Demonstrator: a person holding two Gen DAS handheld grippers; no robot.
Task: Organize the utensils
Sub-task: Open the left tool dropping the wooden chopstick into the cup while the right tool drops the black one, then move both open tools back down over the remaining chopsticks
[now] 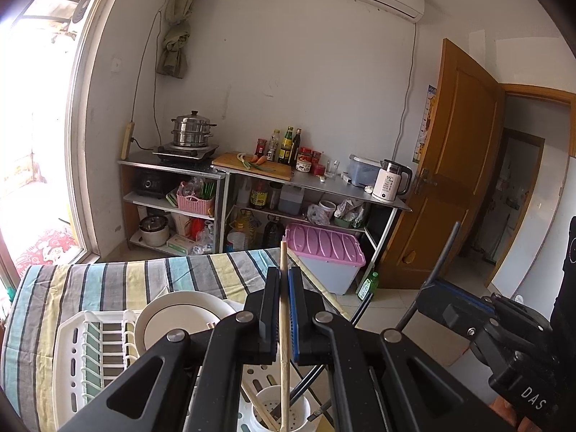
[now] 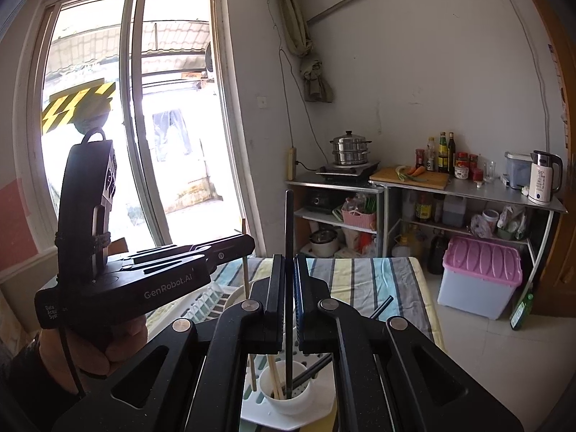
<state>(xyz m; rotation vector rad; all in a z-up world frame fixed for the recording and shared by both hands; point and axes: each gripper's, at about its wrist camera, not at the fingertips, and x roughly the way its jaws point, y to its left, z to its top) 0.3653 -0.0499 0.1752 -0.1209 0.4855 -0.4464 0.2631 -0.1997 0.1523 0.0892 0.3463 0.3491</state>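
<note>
My left gripper [image 1: 284, 277] is shut on a light wooden chopstick [image 1: 284, 327] held upright, its lower end above a white perforated utensil cup [image 1: 282, 410]. My right gripper [image 2: 289, 264] is shut on a black chopstick [image 2: 289, 223], also upright, its lower end inside the same cup [image 2: 288, 394]. The cup holds other wooden and black chopsticks. It sits in a white dish rack [image 1: 93, 345] on a striped cloth [image 1: 108, 277]. In the right wrist view the left gripper body [image 2: 144, 273] and a hand are at the left. In the left wrist view the right gripper body [image 1: 478, 316] is at the right.
A white plate [image 1: 180, 316] stands in the rack. Behind the table are metal shelves [image 1: 313, 180] with a steamer pot [image 1: 190, 129], bottles, a cutting board and a kettle [image 1: 388, 180]. A pink-lidded bin [image 1: 327, 252] stands on the floor, a wooden door [image 1: 453, 165] at the right.
</note>
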